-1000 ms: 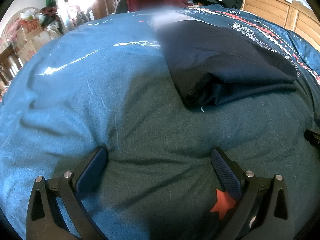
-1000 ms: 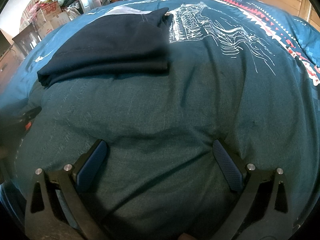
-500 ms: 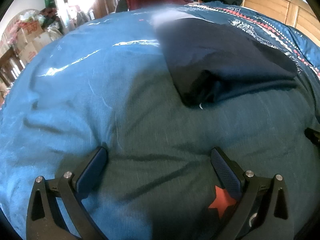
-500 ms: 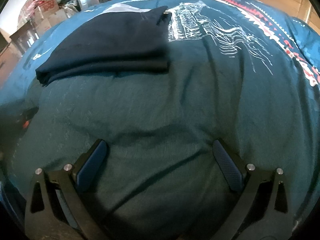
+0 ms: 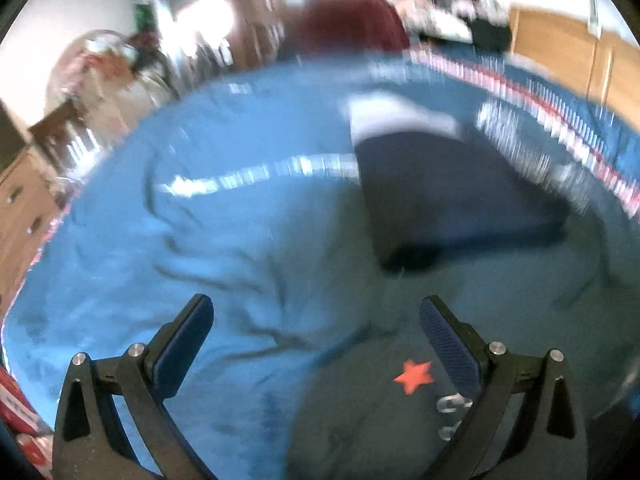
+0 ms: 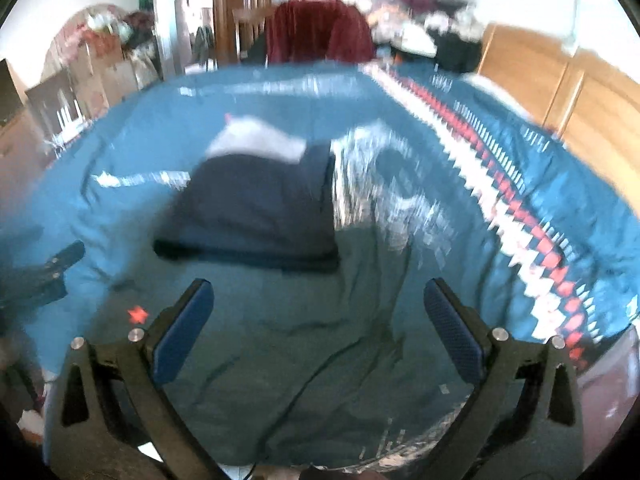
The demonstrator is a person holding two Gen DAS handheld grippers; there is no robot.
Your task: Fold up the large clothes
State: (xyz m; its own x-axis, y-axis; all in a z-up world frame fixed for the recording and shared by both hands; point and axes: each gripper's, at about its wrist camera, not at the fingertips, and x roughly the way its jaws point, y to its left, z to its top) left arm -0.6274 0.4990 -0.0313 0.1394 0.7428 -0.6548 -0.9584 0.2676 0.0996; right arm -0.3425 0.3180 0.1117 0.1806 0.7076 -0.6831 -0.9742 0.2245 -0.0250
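Folded garment (image 6: 256, 208) on bedspread (image 6: 320, 360); headboard (image 6: 560, 92) right, chair (image 6: 316, 36) behind.

Both the left gripper (image 5: 316, 316) and the right gripper (image 6: 318, 300) are alike: black skeletal frames with triangular cut-outs, two silver screws on each side, and flat dark-blue textured pads (image 5: 450, 346) on the fingers.

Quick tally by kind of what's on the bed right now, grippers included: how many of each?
Dark navy folded garment: 1
Pale grey piece showing behind the folded garment: 1
Teal bedspread: 1
Grippers, both open and empty: 2, left gripper and right gripper
Total: 5
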